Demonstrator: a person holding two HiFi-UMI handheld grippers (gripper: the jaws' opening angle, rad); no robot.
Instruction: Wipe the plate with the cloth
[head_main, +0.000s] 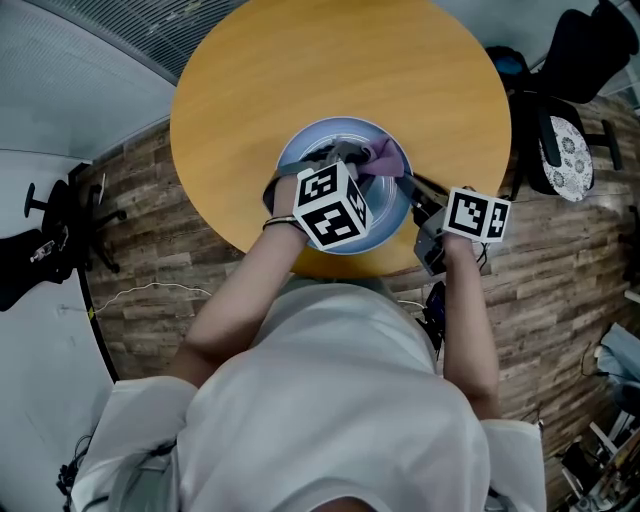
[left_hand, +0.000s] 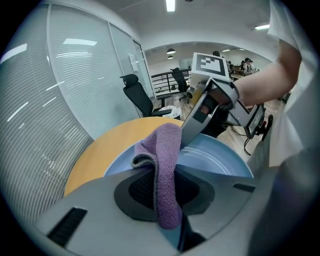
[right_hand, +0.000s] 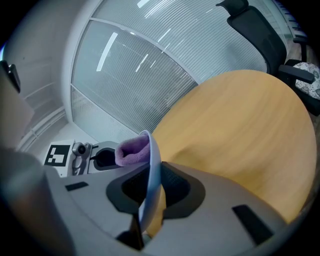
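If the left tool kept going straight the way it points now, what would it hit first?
Probably the blue plate, through the purple cloth it grips; the right tool on the rim lies beyond.

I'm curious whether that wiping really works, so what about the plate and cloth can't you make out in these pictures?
- Head view: the marker cube on the left gripper covers much of the plate; its cleanliness can't be judged.
- Left gripper view: that gripper's own body hides where the cloth meets the plate.
- Right gripper view: the plate sits edge-on in the right gripper; its face doesn't show.
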